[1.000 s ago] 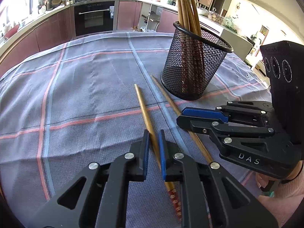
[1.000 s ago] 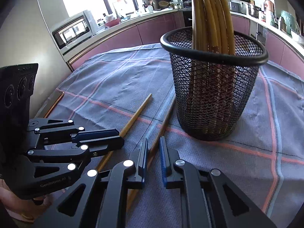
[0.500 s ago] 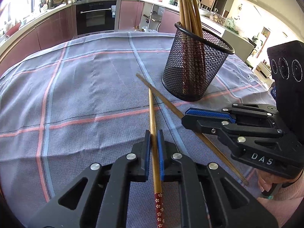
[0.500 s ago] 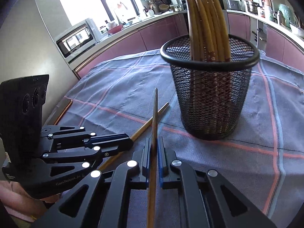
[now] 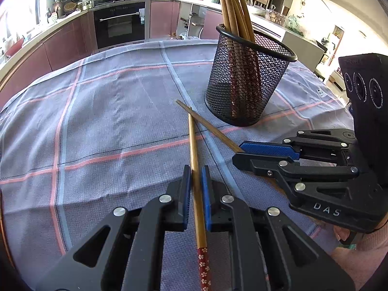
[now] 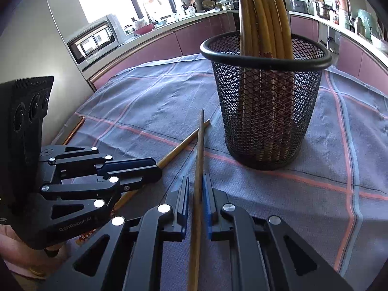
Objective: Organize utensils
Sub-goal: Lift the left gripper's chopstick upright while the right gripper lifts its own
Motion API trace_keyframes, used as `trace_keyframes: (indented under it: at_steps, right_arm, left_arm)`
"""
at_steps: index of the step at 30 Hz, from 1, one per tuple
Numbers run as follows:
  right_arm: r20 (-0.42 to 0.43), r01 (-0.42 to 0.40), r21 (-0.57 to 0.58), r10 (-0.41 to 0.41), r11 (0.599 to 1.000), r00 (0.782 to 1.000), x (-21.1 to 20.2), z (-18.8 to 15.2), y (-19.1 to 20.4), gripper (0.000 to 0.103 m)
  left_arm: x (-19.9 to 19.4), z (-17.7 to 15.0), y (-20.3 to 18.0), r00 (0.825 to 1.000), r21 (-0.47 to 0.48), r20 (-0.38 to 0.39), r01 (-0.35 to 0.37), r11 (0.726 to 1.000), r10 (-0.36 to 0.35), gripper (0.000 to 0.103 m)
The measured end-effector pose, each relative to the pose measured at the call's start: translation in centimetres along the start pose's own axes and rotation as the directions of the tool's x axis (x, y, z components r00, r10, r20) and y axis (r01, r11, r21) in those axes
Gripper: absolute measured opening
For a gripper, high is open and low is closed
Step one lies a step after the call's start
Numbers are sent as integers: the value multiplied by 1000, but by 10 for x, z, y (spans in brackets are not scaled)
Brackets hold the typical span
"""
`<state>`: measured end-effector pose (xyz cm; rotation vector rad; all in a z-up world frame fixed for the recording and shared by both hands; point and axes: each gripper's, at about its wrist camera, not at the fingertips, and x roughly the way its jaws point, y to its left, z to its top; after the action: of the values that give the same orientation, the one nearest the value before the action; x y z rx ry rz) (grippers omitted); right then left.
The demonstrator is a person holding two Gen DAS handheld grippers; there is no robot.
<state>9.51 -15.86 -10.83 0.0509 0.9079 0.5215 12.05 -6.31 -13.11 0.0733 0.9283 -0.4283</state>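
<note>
Both chopsticks lay flat on the cloth a second ago, side by side, with each pair of tongs set over one of them. Now each stick is pinched and turned, so that it runs straight out ahead of its own tongs, and the two thin tips cross near the foot of the black mesh cup (image 5: 245, 82).

The left tongs (image 5: 195, 191) are pressed shut on the lighter chopstick (image 5: 194, 150). Its red flowered end sticks out behind the tongs, toward the camera, and its thin tip points ahead.

The right tongs (image 6: 196, 194) are pressed shut on the darker chopstick (image 6: 199, 150), well back from its tip. It also points ahead, and its tip seems to lie over the lighter stick's tip.

The mesh cup stands upright on the checked cloth (image 5: 109, 121) that covers the tabletop. A bunch of other chopsticks (image 6: 262, 12) already stands in it, leaning toward one side of the rim.

What matters for the next move is this: the cup is ahead of both tongs and off to the right, and it is taller than the sticks are high right now. It looks nearer to the right tongs. Each stick points along the cloth, not up. So a stick would likely need to be lifted above the rim and tipped up on end before it can drop in beside the others.
</note>
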Motion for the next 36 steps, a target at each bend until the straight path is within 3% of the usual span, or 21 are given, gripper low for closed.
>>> trace_keyframes:
  at_steps: [13, 23, 36]
  right_arm:
    - [36, -25, 21, 24, 999, 999, -8, 1, -4, 6]
    - [101, -67, 4, 66, 998, 993, -34, 6, -3, 6]
    - [172, -92, 3, 90, 996, 981, -60, 12, -2, 6]
  left_arm:
    - [-3, 0, 0, 1000, -18, 14, -10, 1000, 10, 8]
    - [-26, 2, 2, 998, -26, 66, 9, 1000, -7, 8]
    - [-58, 7, 2, 989, -46, 133, 72, 996, -66, 8]
